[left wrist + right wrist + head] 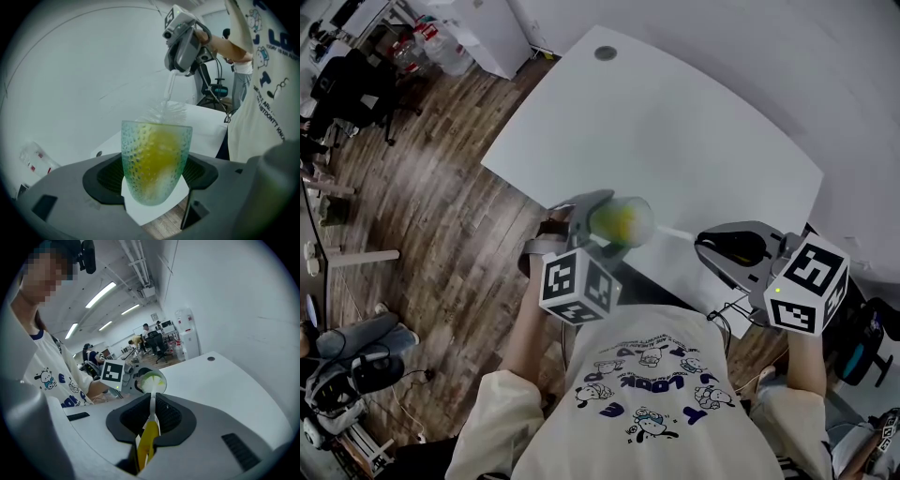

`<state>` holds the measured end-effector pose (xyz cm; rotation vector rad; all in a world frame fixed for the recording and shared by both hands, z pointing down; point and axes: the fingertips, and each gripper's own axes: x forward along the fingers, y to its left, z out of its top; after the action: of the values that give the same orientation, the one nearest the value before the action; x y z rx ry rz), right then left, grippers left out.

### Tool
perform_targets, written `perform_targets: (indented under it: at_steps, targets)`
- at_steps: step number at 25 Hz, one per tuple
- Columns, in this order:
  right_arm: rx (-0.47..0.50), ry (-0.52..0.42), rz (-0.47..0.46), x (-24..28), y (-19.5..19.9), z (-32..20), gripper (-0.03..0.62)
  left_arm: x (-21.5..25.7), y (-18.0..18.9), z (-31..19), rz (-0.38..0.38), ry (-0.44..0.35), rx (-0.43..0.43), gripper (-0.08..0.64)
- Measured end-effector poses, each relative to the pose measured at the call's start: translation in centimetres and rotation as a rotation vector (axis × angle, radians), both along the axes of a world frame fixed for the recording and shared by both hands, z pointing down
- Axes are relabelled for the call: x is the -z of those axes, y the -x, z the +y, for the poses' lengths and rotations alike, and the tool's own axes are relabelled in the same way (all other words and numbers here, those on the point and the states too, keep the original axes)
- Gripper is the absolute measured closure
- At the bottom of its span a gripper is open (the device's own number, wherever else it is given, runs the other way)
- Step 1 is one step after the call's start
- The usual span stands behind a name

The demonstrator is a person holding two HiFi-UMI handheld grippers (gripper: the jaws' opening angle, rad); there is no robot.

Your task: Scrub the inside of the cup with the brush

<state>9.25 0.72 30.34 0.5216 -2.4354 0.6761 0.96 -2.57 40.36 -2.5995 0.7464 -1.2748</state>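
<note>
A dimpled, translucent green cup [156,163] is held between the pads of my left gripper [157,176], lifted above the near edge of the white table [675,150]. In the head view the cup [622,221] lies on its side with its mouth toward the right. My right gripper [150,425] is shut on the yellow handle of a bottle brush [147,442]. Its clear stem [675,233] runs left to the cup, and the white bristles [166,112] sit at the rim, partly inside. In the right gripper view the cup's mouth [153,382] faces me with the brush head in it.
The white table has a round grey grommet [606,53] at its far side. Wood floor [422,187] lies to the left, with chairs and equipment beyond. A plain white wall [787,66] runs behind the table. The person's torso in a printed white shirt [652,394] is directly below both grippers.
</note>
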Motion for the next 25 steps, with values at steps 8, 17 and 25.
perform_targets:
  at_steps: [8, 17, 25]
  targets:
    - [0.003, -0.006, 0.009, 0.1, -0.7, 0.3, 0.548, -1.2, 0.4, 0.3, -0.003, 0.020, 0.020, 0.189]
    - [-0.014, -0.013, 0.006, 0.5, -1.3, 0.1, 0.548, -3.8, 2.8, -0.1, -0.072, 0.082, 0.069, 0.189]
    - [-0.066, -0.021, -0.026, 0.9, -2.6, -0.3, 0.549, -5.2, 4.1, 0.1, -0.084, 0.132, 0.114, 0.189]
